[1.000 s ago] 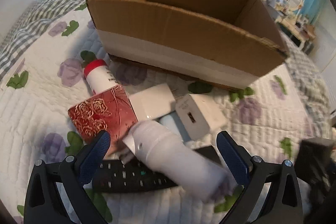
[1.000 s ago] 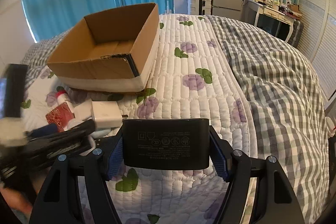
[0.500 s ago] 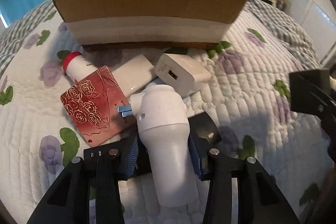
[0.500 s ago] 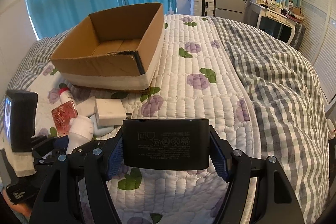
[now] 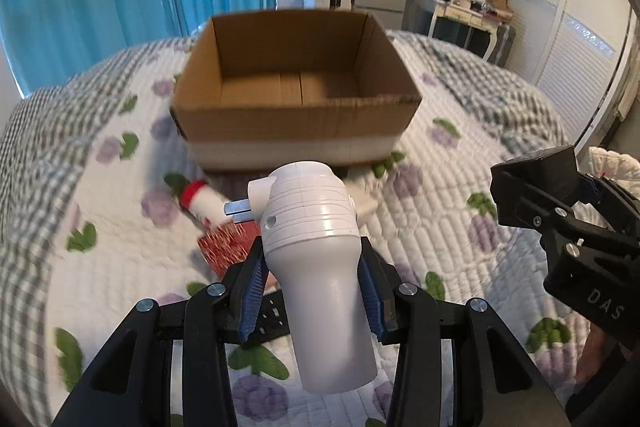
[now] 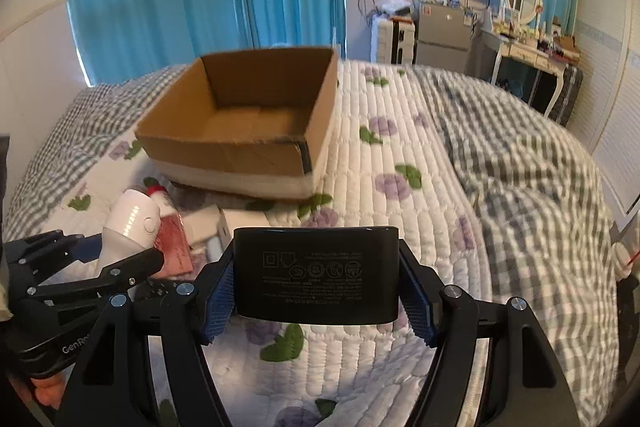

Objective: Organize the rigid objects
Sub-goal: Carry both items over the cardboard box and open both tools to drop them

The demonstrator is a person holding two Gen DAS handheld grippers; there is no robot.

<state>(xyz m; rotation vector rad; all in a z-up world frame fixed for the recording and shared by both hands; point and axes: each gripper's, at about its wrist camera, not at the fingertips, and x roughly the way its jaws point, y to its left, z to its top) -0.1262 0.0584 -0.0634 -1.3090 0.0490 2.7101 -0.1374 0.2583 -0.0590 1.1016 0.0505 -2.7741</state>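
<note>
Since half a second ago the white plug-in device (image 5: 316, 247) has been lifted clear of the pile on the bed, and the left view is now tilted up so the open cardboard box (image 5: 296, 115) is seen at 12 o'clock instead of being looked down on. The left gripper (image 5: 312, 291) is clenched on the device's narrower lower body, blue pads (image 5: 252, 291) pressed on both sides, the metal prongs sticking out toward 9 o'clock. The right gripper (image 6: 316, 287) is clamped across the black power brick (image 6: 316, 271), label side facing the camera, held level above the quilt (image 6: 400, 163). In the right view the box (image 6: 240, 131) sits at about 11 o'clock and looks empty, so probably nothing has been sorted yet. Left behind on the bed near the box's front wall are the red-capped bottle (image 5: 200, 203), the red patterned card (image 5: 228, 247) and a black remote (image 5: 272, 319) partly hidden under the left fingers. Stuff that could go wrong: the device is smooth, tapered and gripped low, so it could be squeezed out or tipped forward if it's swung fast; the prongs could be caught on the box rim if it's brought in too low; and the two grippers are held fairly near each other, so a bump is possible if both are sent to the box together.
</note>
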